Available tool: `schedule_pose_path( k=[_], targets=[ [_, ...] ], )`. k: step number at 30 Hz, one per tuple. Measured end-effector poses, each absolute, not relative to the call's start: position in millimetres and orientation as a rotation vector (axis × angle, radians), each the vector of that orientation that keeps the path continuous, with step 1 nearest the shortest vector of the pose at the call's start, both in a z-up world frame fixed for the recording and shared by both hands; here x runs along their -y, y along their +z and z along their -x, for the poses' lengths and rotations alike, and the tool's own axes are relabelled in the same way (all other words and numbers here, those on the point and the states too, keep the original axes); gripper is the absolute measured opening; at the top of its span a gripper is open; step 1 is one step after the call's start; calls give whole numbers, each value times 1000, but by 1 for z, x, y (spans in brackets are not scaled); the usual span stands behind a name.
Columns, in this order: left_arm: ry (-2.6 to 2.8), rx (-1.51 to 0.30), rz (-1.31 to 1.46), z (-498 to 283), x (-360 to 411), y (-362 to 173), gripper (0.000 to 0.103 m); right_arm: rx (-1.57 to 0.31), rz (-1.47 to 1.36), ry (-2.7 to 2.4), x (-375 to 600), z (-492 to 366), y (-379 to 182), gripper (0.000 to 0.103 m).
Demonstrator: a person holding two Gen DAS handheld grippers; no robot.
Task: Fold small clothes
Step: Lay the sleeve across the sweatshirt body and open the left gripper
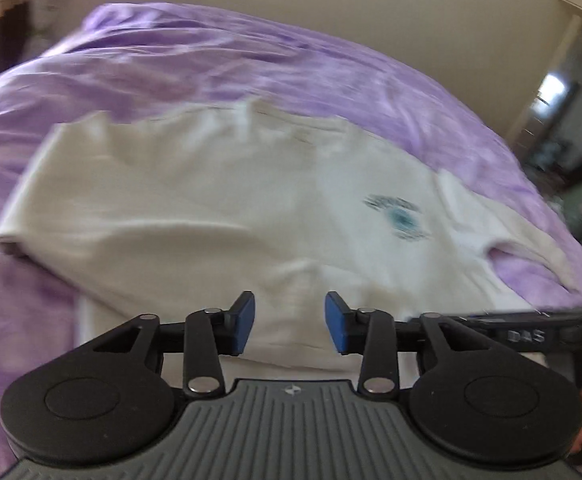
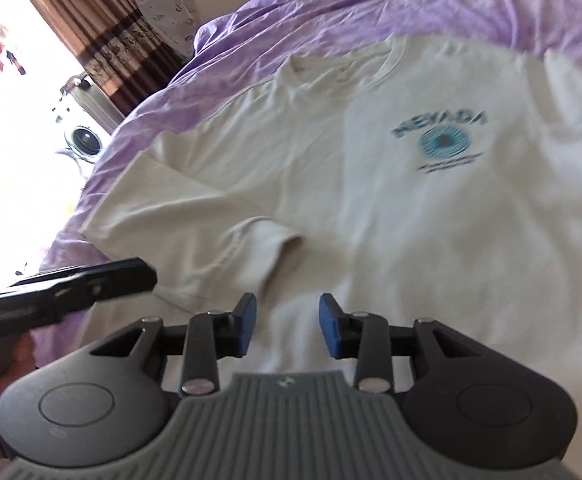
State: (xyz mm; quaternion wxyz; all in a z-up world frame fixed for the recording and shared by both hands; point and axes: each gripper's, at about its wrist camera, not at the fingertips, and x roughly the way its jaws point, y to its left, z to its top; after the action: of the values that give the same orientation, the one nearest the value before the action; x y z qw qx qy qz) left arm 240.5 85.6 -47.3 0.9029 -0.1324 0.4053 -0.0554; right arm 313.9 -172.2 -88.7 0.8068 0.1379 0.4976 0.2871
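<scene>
A cream T-shirt [image 1: 211,208] lies face up and spread flat on a purple bedspread [image 1: 211,60], its collar at the far side. Its chest carries a blue round print [image 2: 443,140]. My left gripper [image 1: 290,322] hovers over the shirt's lower part with its blue pads apart and only flat cloth beneath them. My right gripper [image 2: 288,322] stands open the same way over the shirt [image 2: 371,200], near the left sleeve's underarm. In the right wrist view the left gripper [image 2: 143,272] comes in from the left edge, held by a hand [image 2: 15,364].
The purple bedspread [image 2: 371,4] is wrinkled around the shirt. A brown curtain [image 2: 91,20], a patterned pillow [image 2: 167,4] and a washing machine [image 2: 85,140] lie beyond the bed's left side. An open doorway [image 1: 551,120] shows on the right.
</scene>
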Motion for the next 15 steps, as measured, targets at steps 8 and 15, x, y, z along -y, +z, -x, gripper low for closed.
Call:
schedule_pose_path(
  k=[8, 15],
  targets=[
    [-38, -801, 293, -242, -106, -62, 32, -1100, -424, 604, 141, -336, -111, 23],
    [-32, -823, 318, -235, -124, -74, 32, -1134, -408, 623, 126, -342, -129, 19]
  ],
)
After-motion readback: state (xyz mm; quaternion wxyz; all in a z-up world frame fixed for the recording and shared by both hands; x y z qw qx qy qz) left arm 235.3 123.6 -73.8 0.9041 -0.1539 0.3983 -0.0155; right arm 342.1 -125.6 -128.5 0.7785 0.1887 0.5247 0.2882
